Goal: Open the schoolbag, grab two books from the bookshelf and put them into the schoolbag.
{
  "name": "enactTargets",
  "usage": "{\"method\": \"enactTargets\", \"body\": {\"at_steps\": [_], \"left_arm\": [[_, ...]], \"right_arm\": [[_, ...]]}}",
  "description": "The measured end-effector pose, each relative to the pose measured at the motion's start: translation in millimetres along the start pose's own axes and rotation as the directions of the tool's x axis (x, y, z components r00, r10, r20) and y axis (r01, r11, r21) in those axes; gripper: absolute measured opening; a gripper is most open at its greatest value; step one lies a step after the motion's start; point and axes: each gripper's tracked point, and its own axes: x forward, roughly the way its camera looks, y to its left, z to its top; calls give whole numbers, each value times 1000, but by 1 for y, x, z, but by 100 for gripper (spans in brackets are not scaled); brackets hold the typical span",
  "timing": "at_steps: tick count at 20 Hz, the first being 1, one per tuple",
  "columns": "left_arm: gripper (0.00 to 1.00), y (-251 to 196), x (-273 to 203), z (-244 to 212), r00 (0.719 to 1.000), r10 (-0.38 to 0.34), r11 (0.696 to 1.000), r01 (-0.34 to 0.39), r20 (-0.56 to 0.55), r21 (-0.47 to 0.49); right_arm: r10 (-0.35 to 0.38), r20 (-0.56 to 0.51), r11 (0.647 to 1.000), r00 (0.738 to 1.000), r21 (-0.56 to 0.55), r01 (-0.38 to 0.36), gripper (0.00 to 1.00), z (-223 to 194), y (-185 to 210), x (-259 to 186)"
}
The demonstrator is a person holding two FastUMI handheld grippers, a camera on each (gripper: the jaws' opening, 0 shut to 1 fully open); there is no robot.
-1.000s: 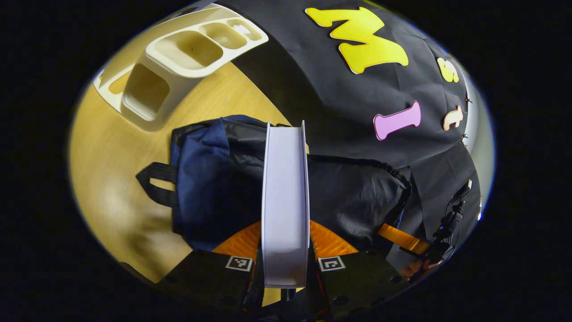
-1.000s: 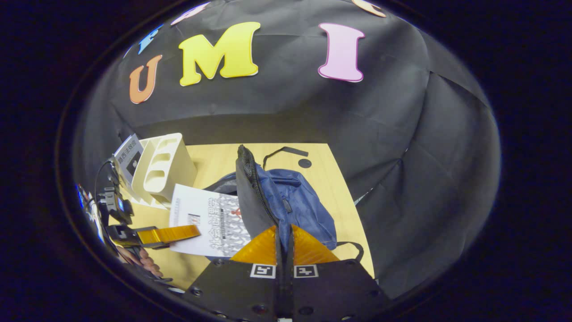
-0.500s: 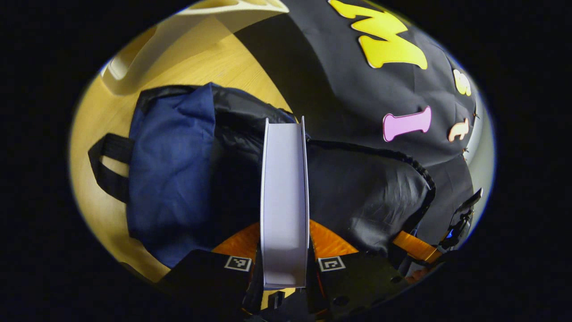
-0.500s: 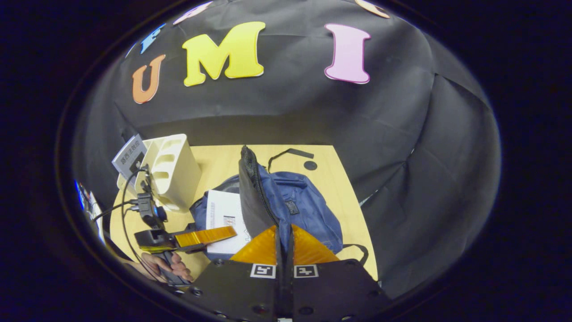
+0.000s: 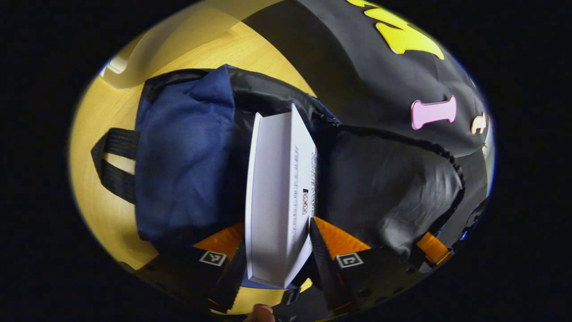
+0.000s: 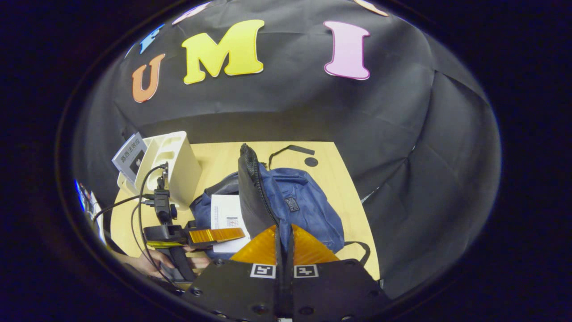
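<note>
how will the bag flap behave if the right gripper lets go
The flap looks like thin, creased cloth, so it would likely flop down. It may land on the book resting in the bag, since the right gripper alone holds it up.

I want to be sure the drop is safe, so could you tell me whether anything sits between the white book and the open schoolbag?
Nothing visible does. The white book already leans into the schoolbag mouth, and the right gripper holds the flap clear.
</note>
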Motion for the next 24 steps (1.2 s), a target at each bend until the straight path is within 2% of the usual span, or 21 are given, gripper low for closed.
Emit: {"method": "enactTargets", "body": {"at_steps": [1,3,6,9,11,14,19,22,24], "left_arm": [[80,7,-3,-3,999,40,999,-40,-21,0],[82,18,-11,-3,993,108,994,-109,-36,-14],[82,36,-33,-1,982,183,983,-183,-48,13],[82,56,-67,11,950,309,946,-303,-36,112],[82,58,-93,28,935,354,917,-352,25,188],[82,69,-131,54,885,441,822,-466,151,329],[82,54,-196,93,824,442,697,-564,354,443],[82,58,-242,116,782,434,638,-617,446,461],[82,60,-277,134,744,426,618,-655,515,435]], "right_arm": [[1,-2,1000,1000,1,-1,0,-1,0,0],[10,-5,1000,1000,11,-10,0,-4,1,2],[16,-7,1000,1000,25,-15,0,-6,0,3],[26,-10,999,1000,35,-26,0,-10,2,4],[30,-10,999,1000,37,-29,0,-11,4,4],[27,-4,999,1000,20,-26,0,-13,7,4],[26,-6,999,1000,-23,-26,0,-18,17,4],[22,-11,999,1000,-41,-22,0,-21,21,4],[16,-14,999,1000,-48,-17,0,-23,22,3]]}}
